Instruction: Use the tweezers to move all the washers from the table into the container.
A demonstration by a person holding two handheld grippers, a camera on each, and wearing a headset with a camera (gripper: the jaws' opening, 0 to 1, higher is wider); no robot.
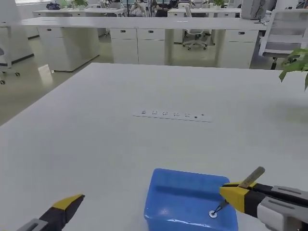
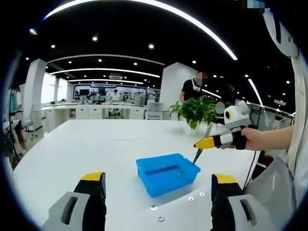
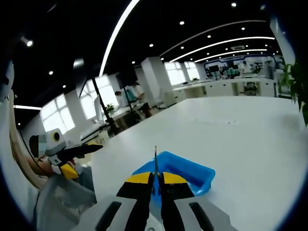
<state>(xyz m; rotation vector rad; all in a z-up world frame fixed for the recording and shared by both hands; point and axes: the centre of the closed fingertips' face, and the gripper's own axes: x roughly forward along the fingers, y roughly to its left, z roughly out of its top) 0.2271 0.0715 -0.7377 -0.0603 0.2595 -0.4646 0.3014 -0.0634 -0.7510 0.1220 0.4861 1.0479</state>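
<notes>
room: open-plan office, rows of white benches (image 1: 139, 29) across the top of the head view, plant (image 1: 296, 65) at its upper right edge
surface: white desk (image 1: 120, 154), a socket strip (image 1: 172, 115) set flush in it at mid-frame
container (image 1: 178, 197): blue tray, bottom centre of the head view, sitting flat on the desk
right tongs (image 3: 157, 179): clamped tight on the tweezers (image 3: 155, 159); in my right gripper view the shaft sticks straight up between the yellow tips, over the blue tray
tweezers in head view: coming in from the lower right, handle end angled up, points down inside the tray's lower right corner
washer (image 1: 212, 214): right at the tweezer points, inside the tray; I can't tell if it's pinched or lying on the tray floor
left tongs (image 2: 159, 179): wide apart, holding nothing; the yellow tips sit at the bottom left and bottom right of my left gripper view, with the tray between and beyond them
washers (image 2: 153, 208): four loose on the desk in the left gripper view, below the tray's near wall, two at lower centre and two more just right of them
left tongs in head view: bottom left corner, well apart from the tray
</notes>
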